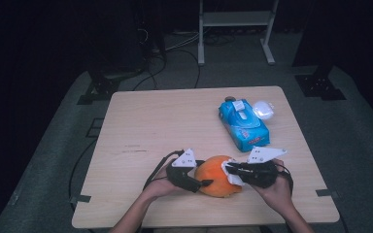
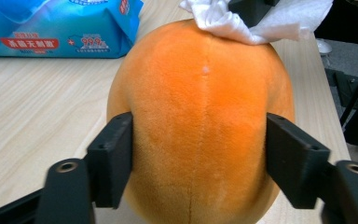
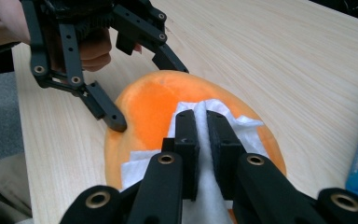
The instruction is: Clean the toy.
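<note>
Two grippers work on a round orange plush fruit (image 1: 218, 176) at the near edge of the pale wooden table (image 1: 150, 126).

The left gripper (image 2: 199, 161) clamps its jaws on both sides of the fruit; the right gripper (image 3: 203, 140) pinches a crumpled white tissue (image 3: 242, 128) against the fruit's top.

A wooden table (image 1: 141, 121) stands on grey floor. Near its front edge lies an orange plush (image 1: 217, 175). The left gripper (image 1: 205, 183) touches the plush's left side; the right gripper (image 1: 227, 168) presses a white wipe (image 1: 233, 174) on its right side. Farther back, right of centre, a blue wipes pack (image 1: 243, 125) lies just beside a white lid (image 1: 263, 109).
</note>
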